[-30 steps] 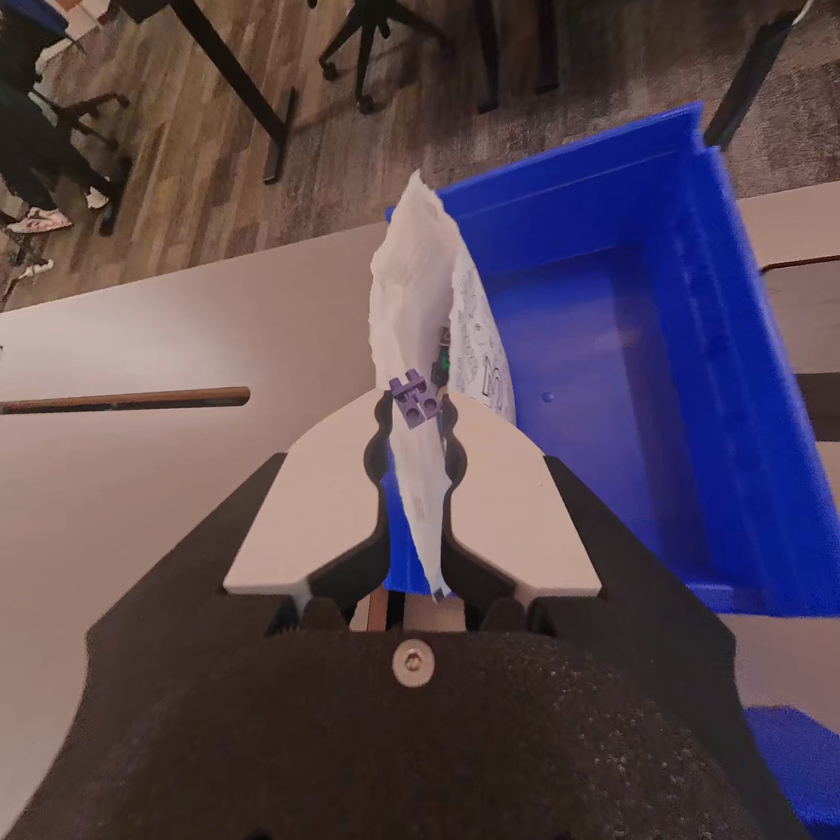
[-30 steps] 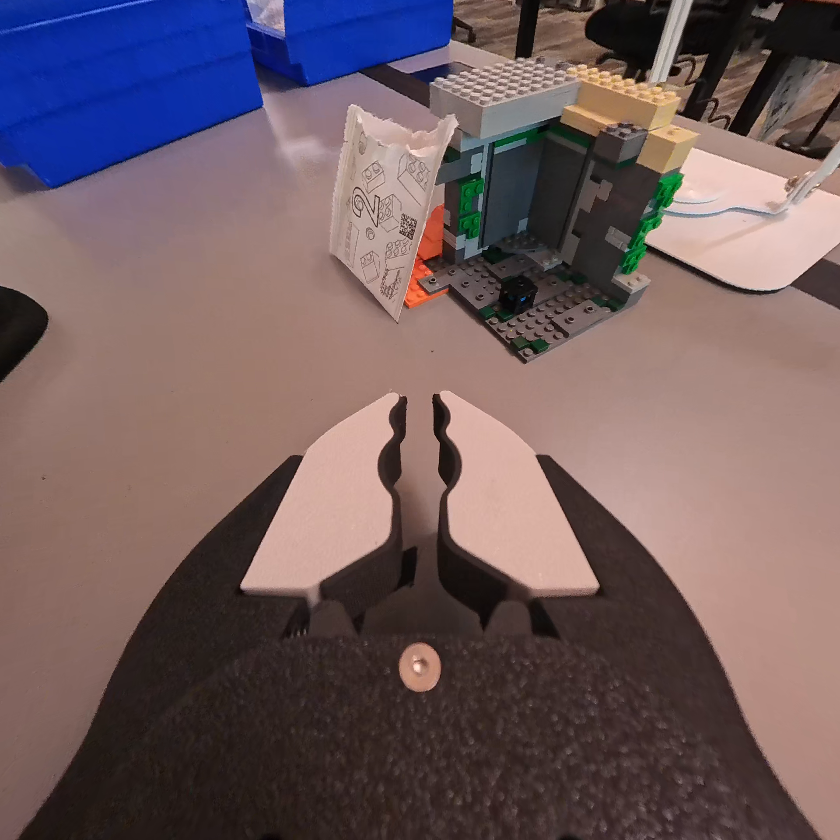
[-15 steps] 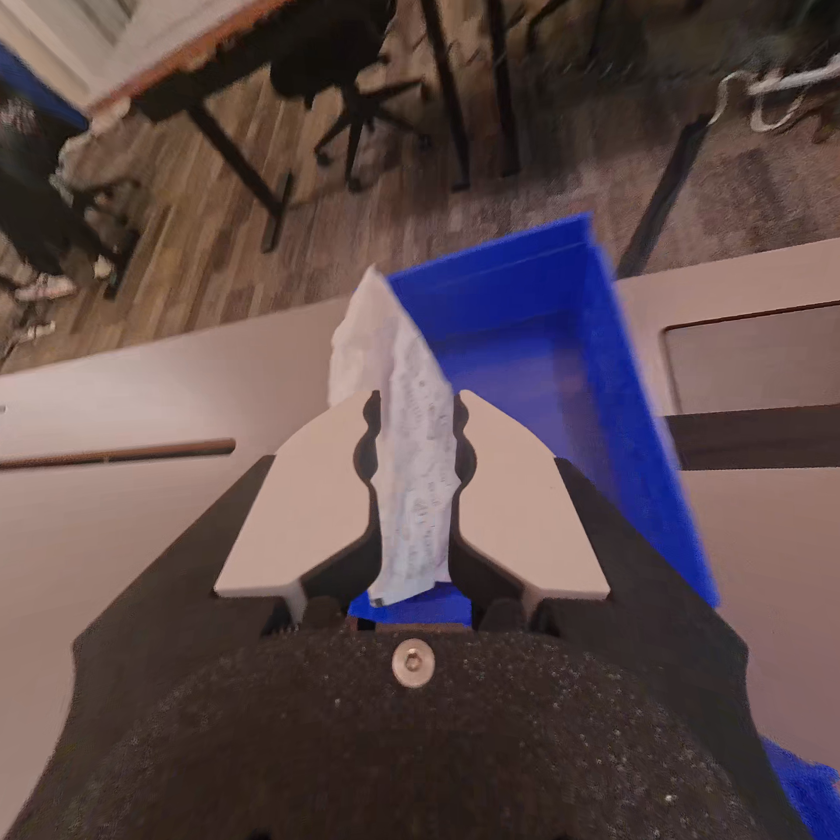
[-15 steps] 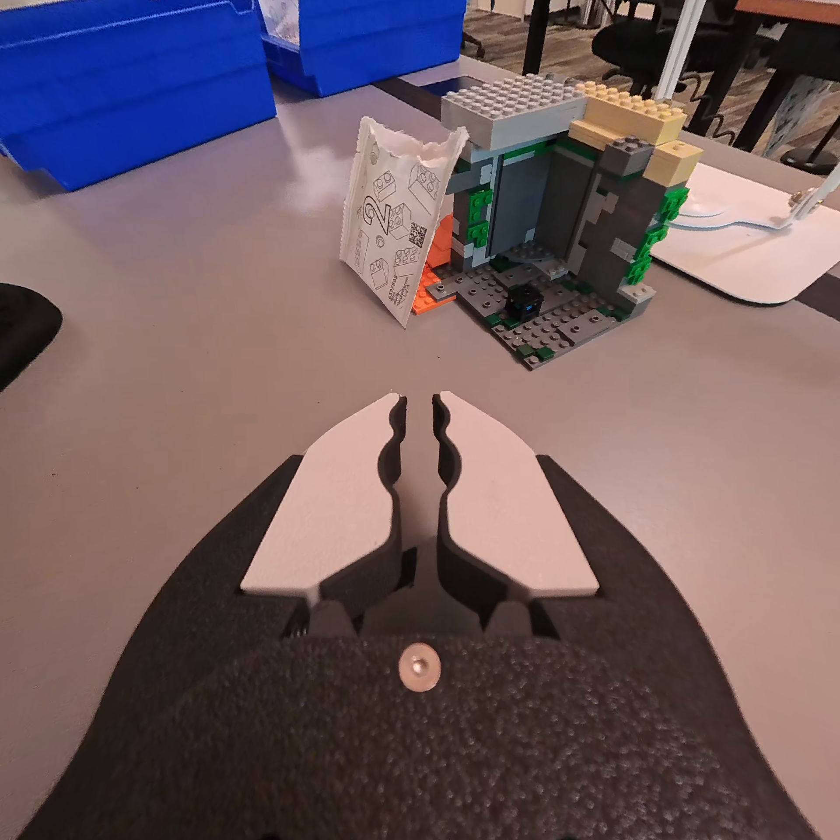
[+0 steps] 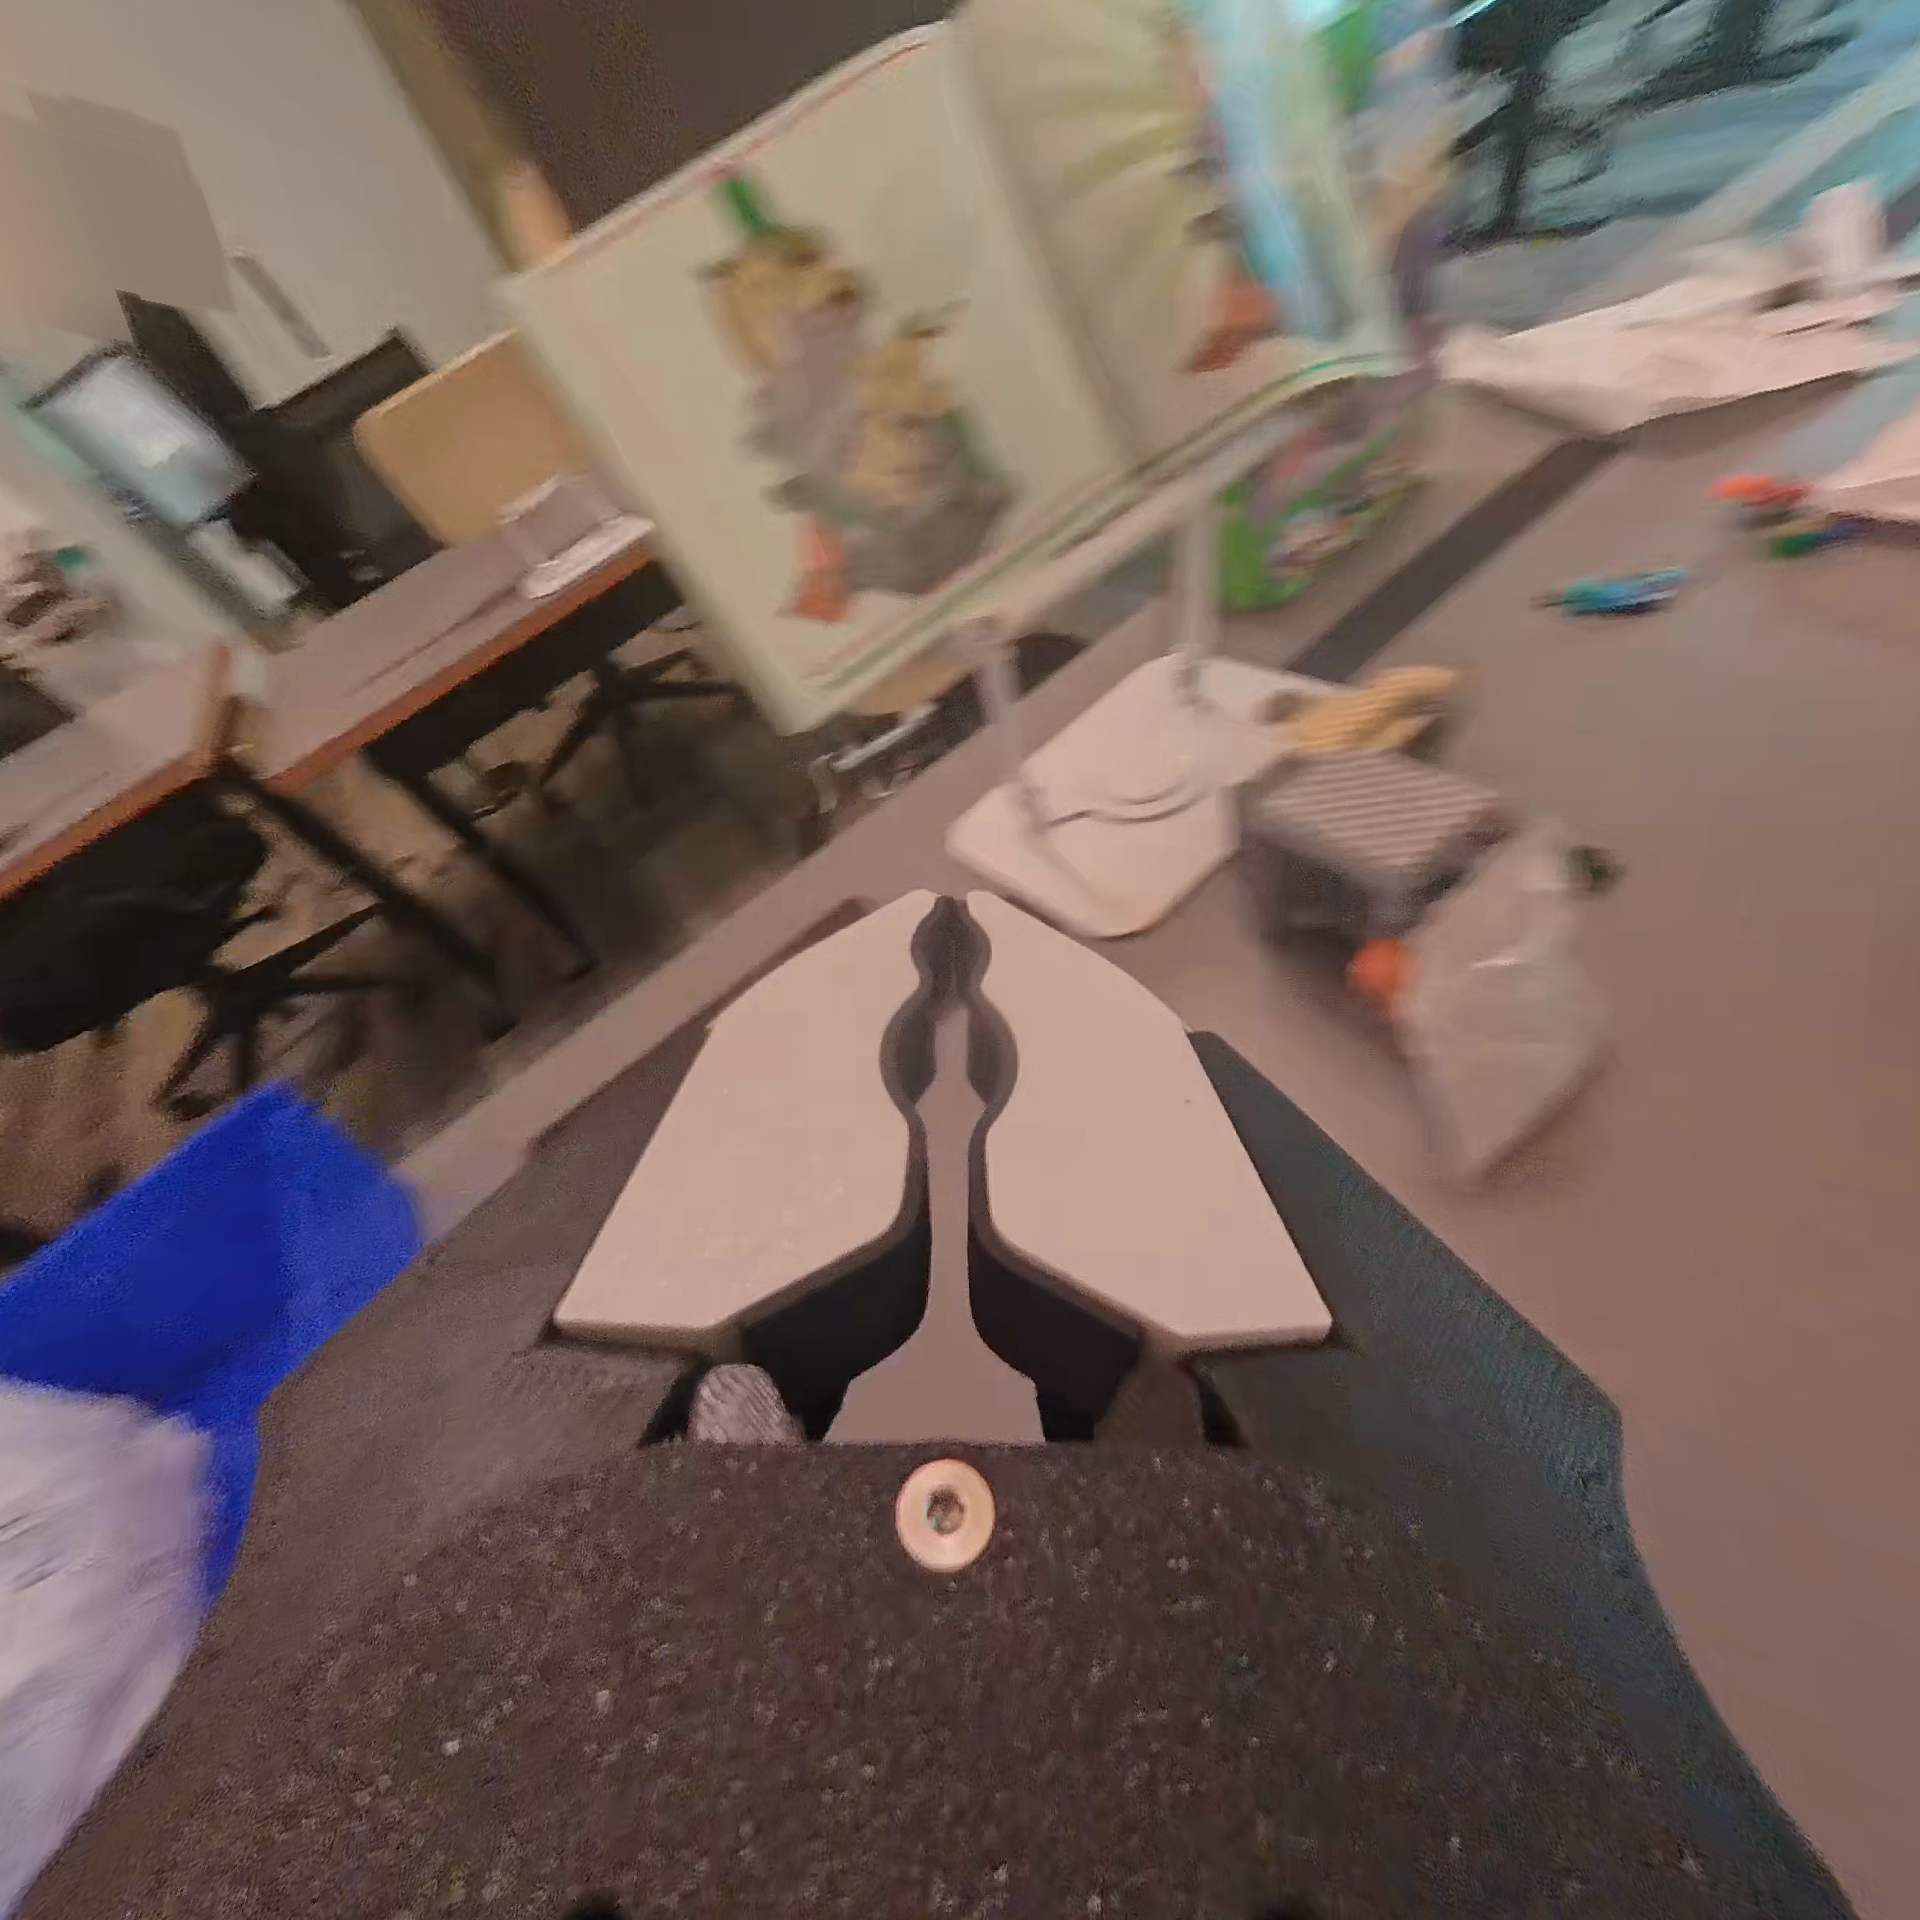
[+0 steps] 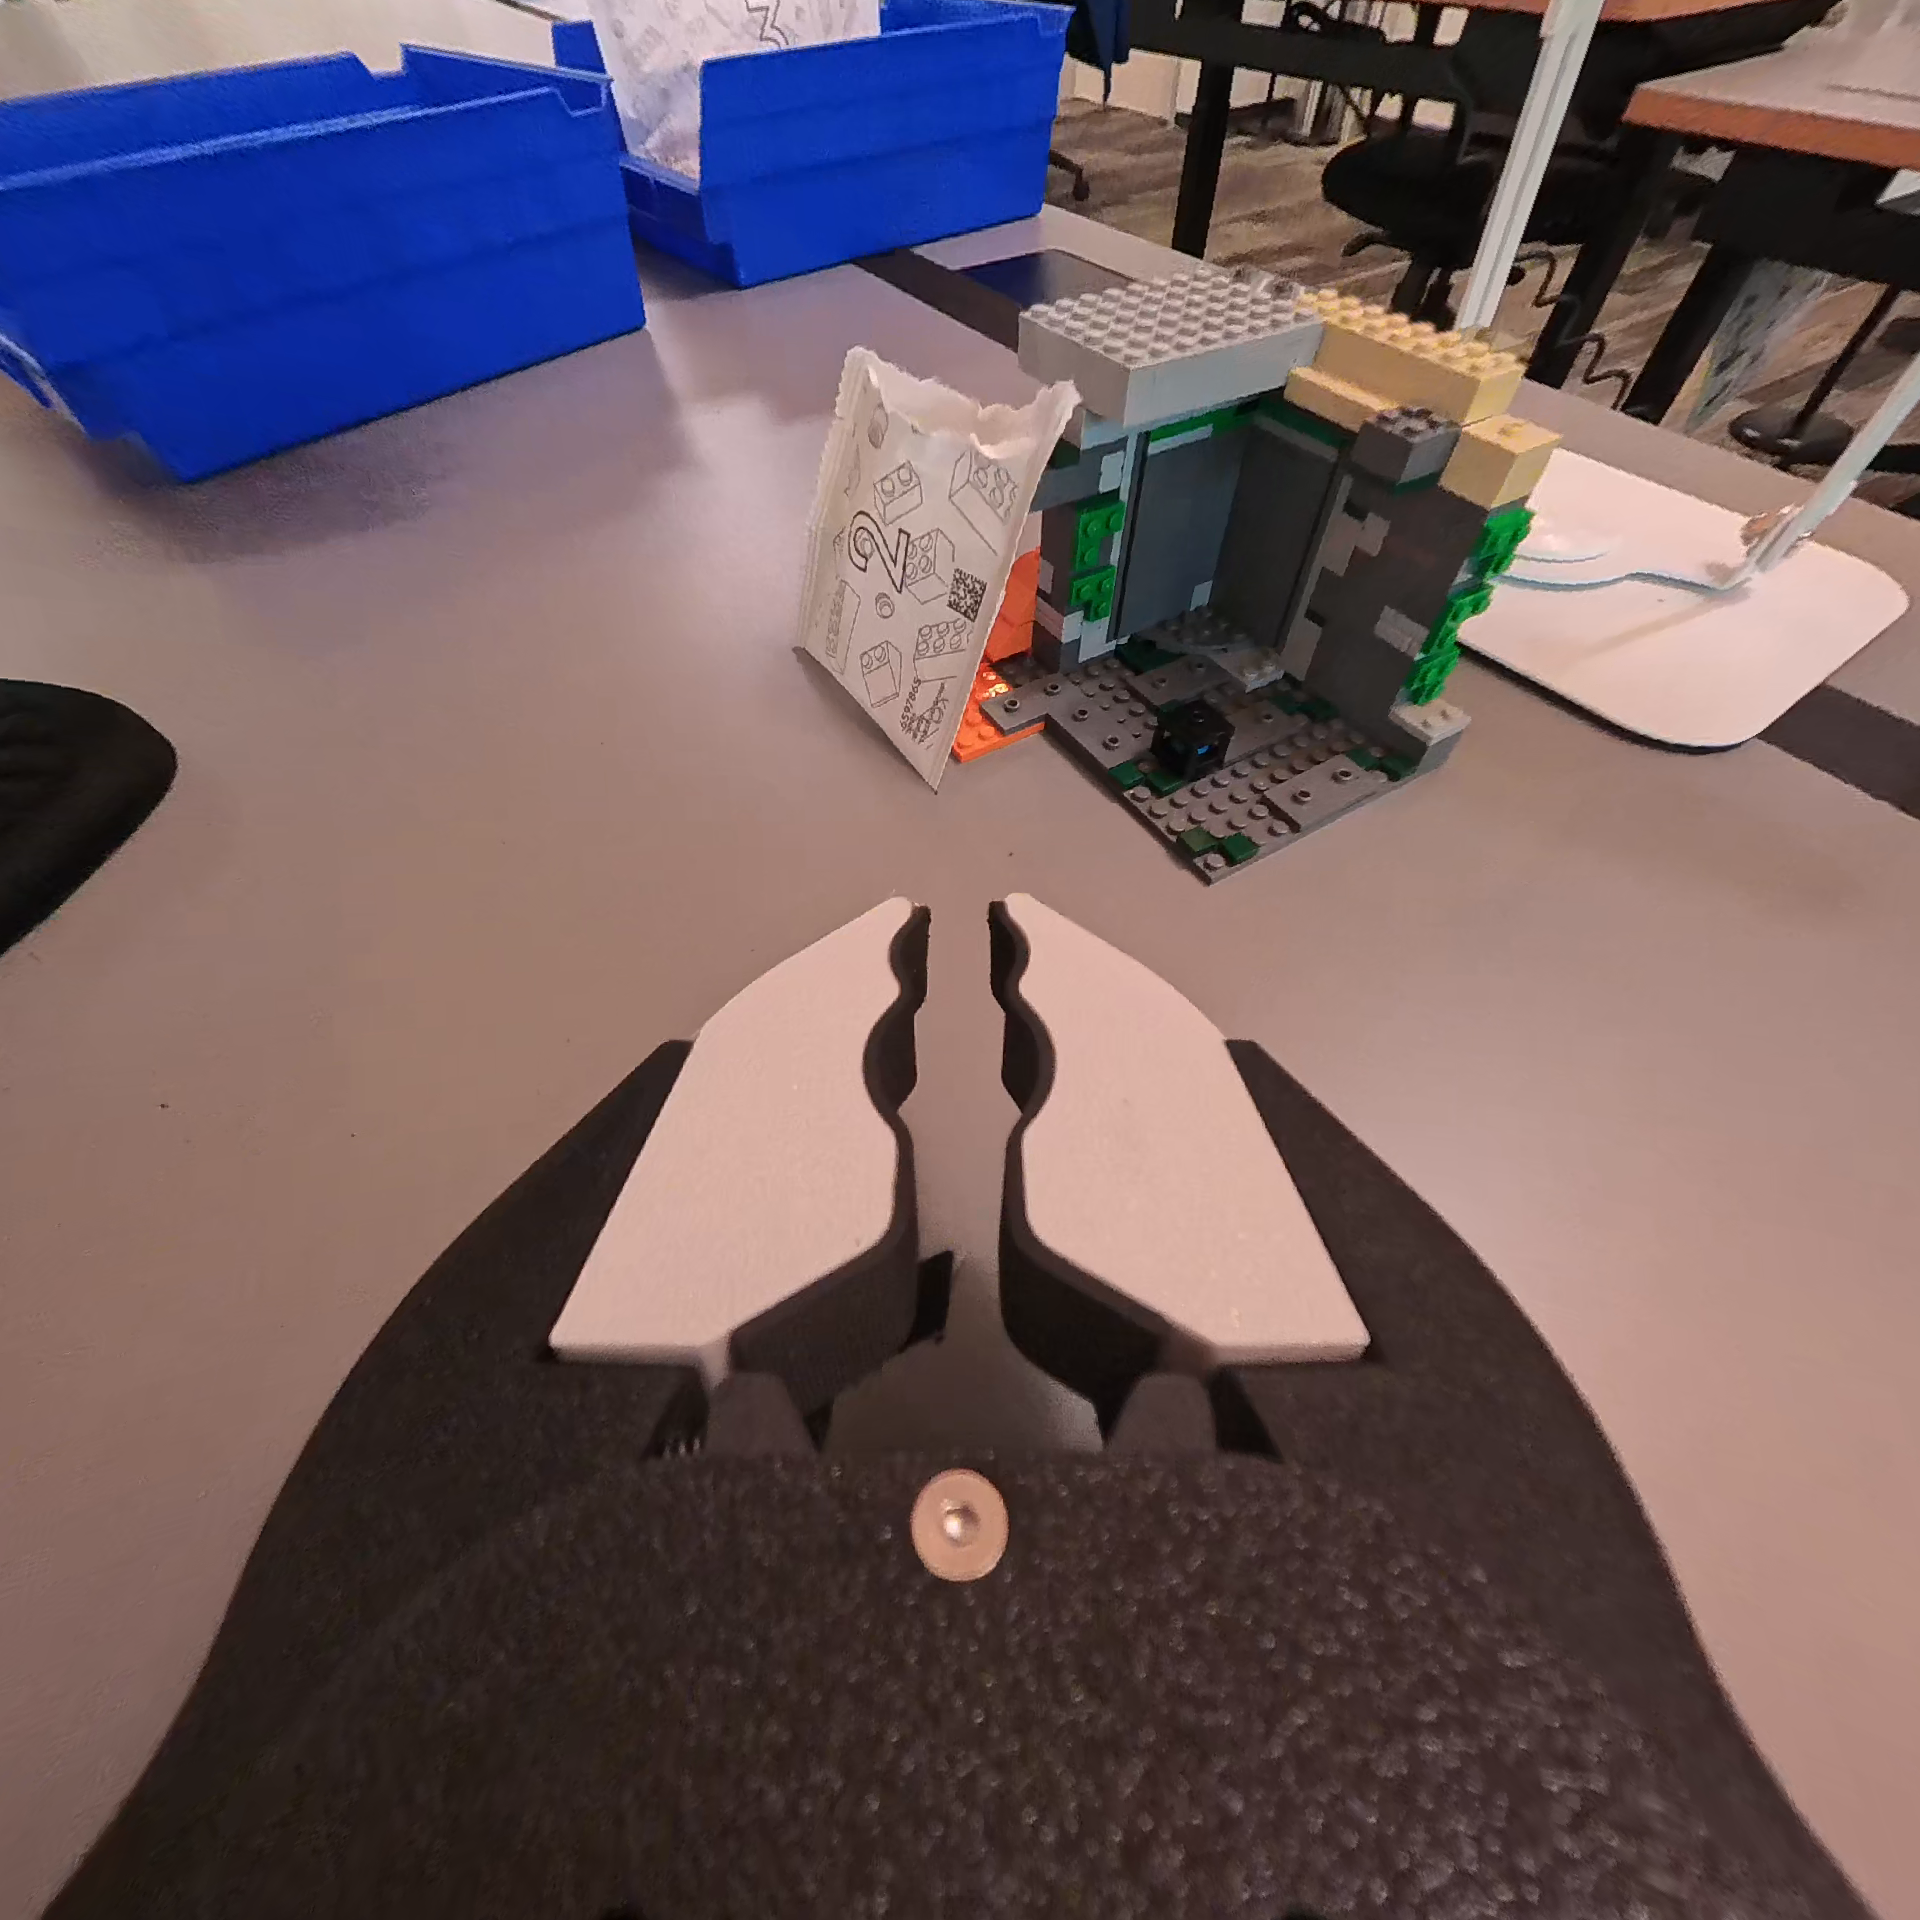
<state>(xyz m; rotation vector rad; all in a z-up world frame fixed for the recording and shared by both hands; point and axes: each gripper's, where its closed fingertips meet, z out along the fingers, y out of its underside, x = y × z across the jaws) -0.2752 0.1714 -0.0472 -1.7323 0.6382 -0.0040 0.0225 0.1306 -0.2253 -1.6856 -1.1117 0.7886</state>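
My left gripper [image 5: 954, 902] is shut with nothing between its pads, above the grey table; its view is blurred by motion. Ahead to its right stand the brick building [image 5: 1371, 810] and a white paper bag [image 5: 1496, 1008]. A blue bin [image 5: 208, 1247] with a white bag [image 5: 73, 1610] shows at the lower left. My right gripper [image 6: 957, 912] is open a little and empty, low over the table [image 6: 416, 831]. In front of it a printed white paper bag [image 6: 914, 561] with a torn top leans on the grey, green and tan brick building [image 6: 1268, 540].
Two blue bins [image 6: 312, 239] [image 6: 862, 135] stand at the back left, the far one holding a white bag [image 6: 727, 62]. A white stand base [image 6: 1683, 613] lies right of the building. A black object [image 6: 62, 790] sits at the left edge. Desks and chairs stand beyond the table. My hands' fingertips stand some 35 cm from each other. My right tips are roughly 20 cm from the brick building [image 5: 1371, 810]. My right wrist view [image 6: 1155, 312] looks at it from another angle.
My left gripper opened and let go of the white bag over the blue bin, swung right toward the brick building, and its pads came together on air. My right gripper barely moved.
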